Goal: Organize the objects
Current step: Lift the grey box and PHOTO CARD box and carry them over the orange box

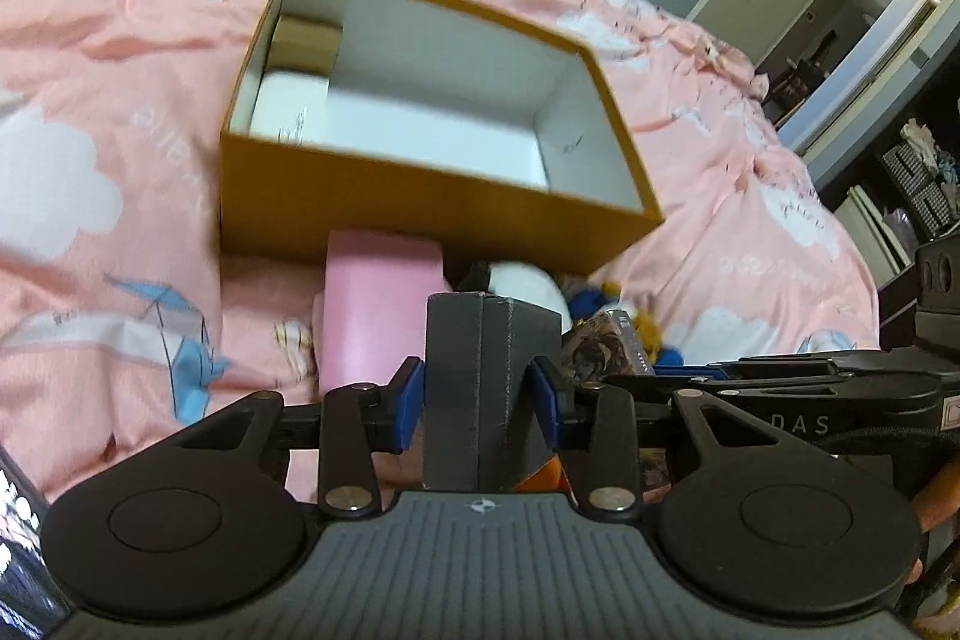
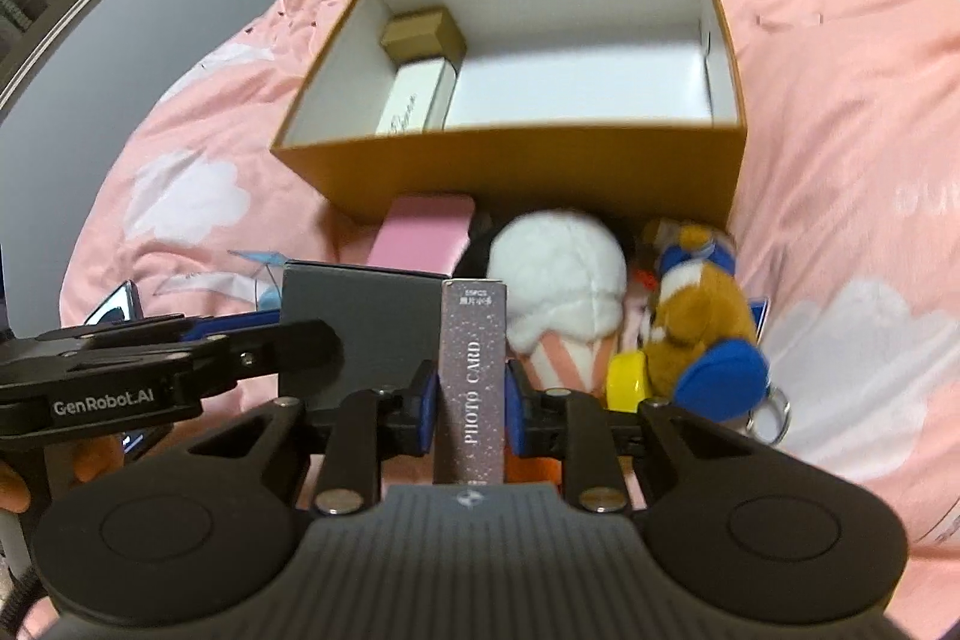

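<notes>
An open orange box [image 1: 384, 214] [image 2: 540, 172] with a white inside lies on the pink bed cover. Inside it, at the left end, sit a small brown box [image 2: 423, 34] [image 1: 306, 40] and a white box [image 2: 414, 97] [image 1: 288, 106]. My left gripper [image 1: 477, 394] is shut on a dark grey box [image 1: 480, 370] [image 2: 360, 316], held in front of the orange box. My right gripper [image 2: 471, 400] is shut on a slim "PHOTO CARD" box [image 2: 474, 376], just right of the grey box.
In front of the orange box lie a pink box [image 1: 378, 304] [image 2: 420, 235], a white plush ice cream [image 2: 558, 280], a brown and blue plush toy [image 2: 702, 328] with a key ring and a yellow piece [image 2: 627, 379]. A phone [image 2: 114, 307] lies at the left. Shelves stand at the bed's far right.
</notes>
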Motion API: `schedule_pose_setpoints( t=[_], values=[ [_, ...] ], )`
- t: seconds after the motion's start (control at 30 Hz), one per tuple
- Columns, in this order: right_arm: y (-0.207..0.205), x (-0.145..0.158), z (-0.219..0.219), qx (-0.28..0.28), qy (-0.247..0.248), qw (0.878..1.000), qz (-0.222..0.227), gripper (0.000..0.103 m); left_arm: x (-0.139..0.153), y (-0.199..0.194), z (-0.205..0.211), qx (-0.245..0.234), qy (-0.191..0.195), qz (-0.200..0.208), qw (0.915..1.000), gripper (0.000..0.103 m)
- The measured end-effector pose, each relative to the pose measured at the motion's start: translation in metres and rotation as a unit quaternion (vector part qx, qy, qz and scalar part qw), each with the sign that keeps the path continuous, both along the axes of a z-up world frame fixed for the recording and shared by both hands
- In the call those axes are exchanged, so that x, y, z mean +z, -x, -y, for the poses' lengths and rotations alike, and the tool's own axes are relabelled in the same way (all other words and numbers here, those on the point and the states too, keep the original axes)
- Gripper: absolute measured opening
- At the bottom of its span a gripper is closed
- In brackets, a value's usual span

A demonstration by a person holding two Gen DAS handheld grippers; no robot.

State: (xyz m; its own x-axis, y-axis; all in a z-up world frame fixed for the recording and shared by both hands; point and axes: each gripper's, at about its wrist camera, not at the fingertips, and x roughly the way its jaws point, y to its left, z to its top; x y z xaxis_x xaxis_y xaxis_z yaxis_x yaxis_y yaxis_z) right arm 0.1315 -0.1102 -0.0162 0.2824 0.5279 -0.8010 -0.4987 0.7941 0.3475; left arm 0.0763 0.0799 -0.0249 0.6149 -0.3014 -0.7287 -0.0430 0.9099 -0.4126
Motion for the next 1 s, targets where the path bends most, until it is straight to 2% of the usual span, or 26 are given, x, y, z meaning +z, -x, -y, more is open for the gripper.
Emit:
schedule_pose_setpoints(
  t=[0.4,0.6,0.8,1.0],
  values=[
    [-0.035,0.064,-0.017,0.014,0.000,0.995,0.100,0.024,0.050,-0.040,-0.016,0.004,0.007,0.060,0.9982,0.043],
    [-0.066,0.084,-0.027,0.014,-0.014,0.991,0.133,0.024,0.065,-0.076,-0.034,-0.006,0.015,0.064,0.9978,0.043],
    [-0.115,0.082,-0.039,-0.003,-0.020,0.991,0.132,0.024,0.060,-0.123,-0.055,0.000,0.016,0.039,0.9991,0.043],
    [-0.165,0.051,-0.050,-0.025,-0.023,0.995,0.093,0.024,0.032,-0.175,-0.068,0.015,0.018,0.003,0.9997,0.043]
  ],
)
